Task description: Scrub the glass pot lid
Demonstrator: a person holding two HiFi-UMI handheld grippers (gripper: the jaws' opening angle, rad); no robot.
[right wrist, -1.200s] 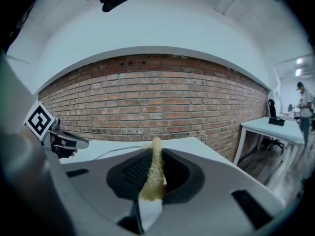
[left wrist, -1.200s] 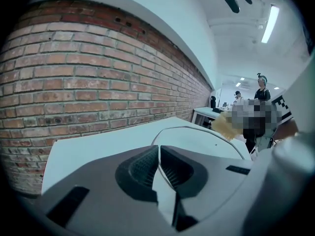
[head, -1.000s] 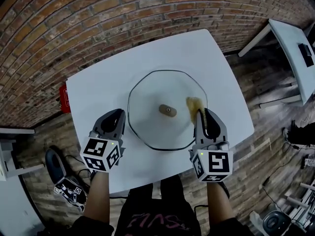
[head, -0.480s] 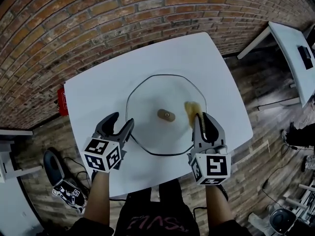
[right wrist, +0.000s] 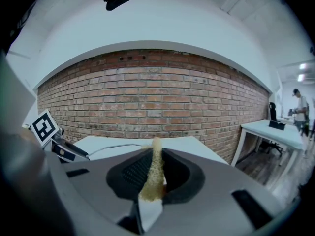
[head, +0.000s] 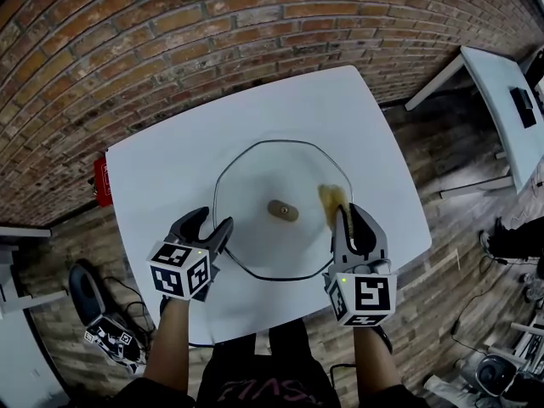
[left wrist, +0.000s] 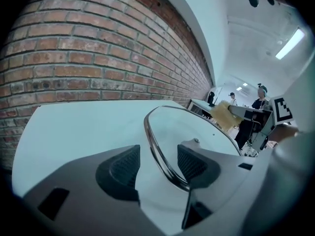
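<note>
The glass pot lid (head: 255, 219) lies flat on the white worktop (head: 170, 168). The left hand-held gripper (head: 212, 219) is opening around the lid's left rim, not pinching it. At the lid's right edge, the right hand-held gripper (head: 347, 215) squeezes a yellow sponge (head: 331, 198), half hidden by its jaws.

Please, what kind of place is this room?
Probably a lab or workshop room, not a home kitchen: a bare brick wall, plain white tables on a wooden floor, and gear with cables lying on that floor.
</note>
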